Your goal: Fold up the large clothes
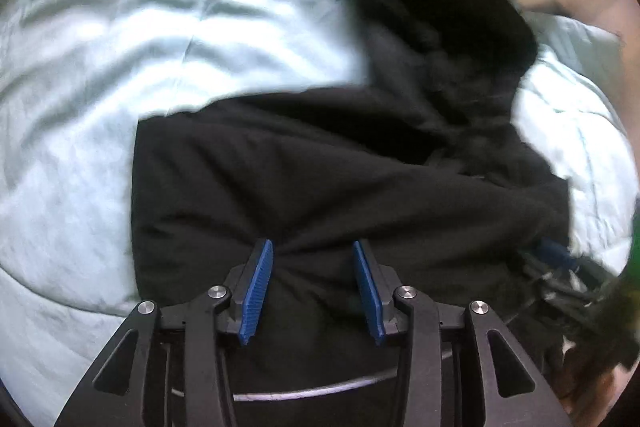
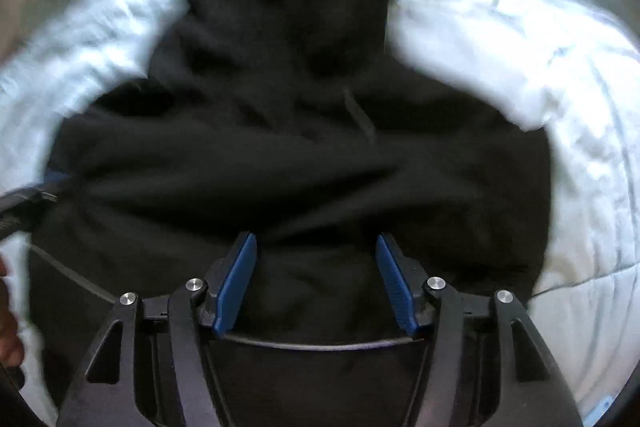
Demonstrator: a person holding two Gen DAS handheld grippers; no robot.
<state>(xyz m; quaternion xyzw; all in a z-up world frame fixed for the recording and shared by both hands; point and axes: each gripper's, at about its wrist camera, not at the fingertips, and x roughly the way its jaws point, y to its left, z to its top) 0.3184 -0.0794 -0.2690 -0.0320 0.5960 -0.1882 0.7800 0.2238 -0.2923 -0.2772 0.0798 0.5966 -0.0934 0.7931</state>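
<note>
Seen from the left wrist: black hoodie (image 1: 320, 167) spread flat on a pale quilt (image 1: 100, 87) over a bed, body of the garment straight ahead of the jaws, hood stretching away up and to the right of them. Bare quilt wide open to the left of the jaws. Far to the right, low in that view, a blurred glimpse of the right gripper (image 1: 560, 259) with a blue pad, at the hoodie's edge.

Seen from the right wrist: the same hoodie head-on, hood directly beyond the jaws at the top, a drawstring (image 2: 360, 115) hanging down the chest, a sleeve folded across the front just ahead of the jaws. Quilt on both sides, more of it to the right. Off to the left, the left gripper (image 2: 44, 187) as a dark blurred bar with a blue tip at the hoodie's side. A thin cable (image 2: 320, 345) curving beneath the jaws.

Left gripper (image 1: 314, 247): jaws parted moderately, released, black fabric bunched between the blue pads (image 1: 256, 291) but not squeezed, so far as can be told.

Right gripper (image 2: 316, 239): jaws parted wider, released, pads (image 2: 236, 283) clear of the cloth lying between them.
</note>
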